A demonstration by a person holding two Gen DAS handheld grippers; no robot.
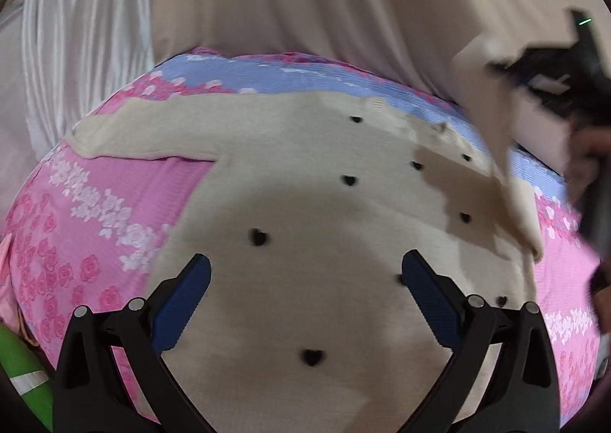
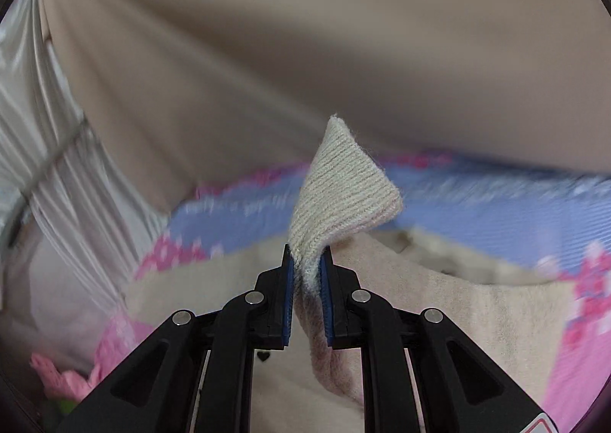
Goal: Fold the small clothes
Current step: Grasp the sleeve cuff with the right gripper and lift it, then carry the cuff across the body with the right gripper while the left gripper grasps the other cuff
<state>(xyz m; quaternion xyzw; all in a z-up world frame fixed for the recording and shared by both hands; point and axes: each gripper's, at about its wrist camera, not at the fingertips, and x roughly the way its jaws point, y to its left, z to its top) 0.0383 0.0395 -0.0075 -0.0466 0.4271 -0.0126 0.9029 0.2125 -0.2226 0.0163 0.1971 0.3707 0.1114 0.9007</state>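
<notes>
Right wrist view shows the right gripper (image 2: 307, 272) clamped on the ribbed cuff (image 2: 343, 180) of a cream sweater (image 2: 477, 310), the blue pads pressing the knit from both sides while the cuff tip sticks up above them in the middle of the frame. The sleeve trails from the pinch down to the lower centre, so the judgement is that this sleeve is being carried across the body to make a fold. The tool points downward at a slant toward the bedspread (image 2: 496, 188), pink and blue with flowers, which crosses the frame's middle band; a beige curtain fills the top.

In the left wrist view the sweater (image 1: 305, 203), dotted with small black hearts, lies flat on the bedspread (image 1: 76, 242) and takes up the centre and lower half. Its other sleeve (image 1: 145, 138) lies stretched toward the left middle of the frame. The left gripper (image 1: 305, 299) hovers over the sweater's lower part with its jaws spread wide and nothing between them, tilted steeply down, probably ready to pin the cloth. At the right edge, blurred, the right gripper (image 1: 550, 77) lifts the sleeve (image 1: 508, 180) clear of the body, and a hand (image 1: 584, 165) shows behind it
</notes>
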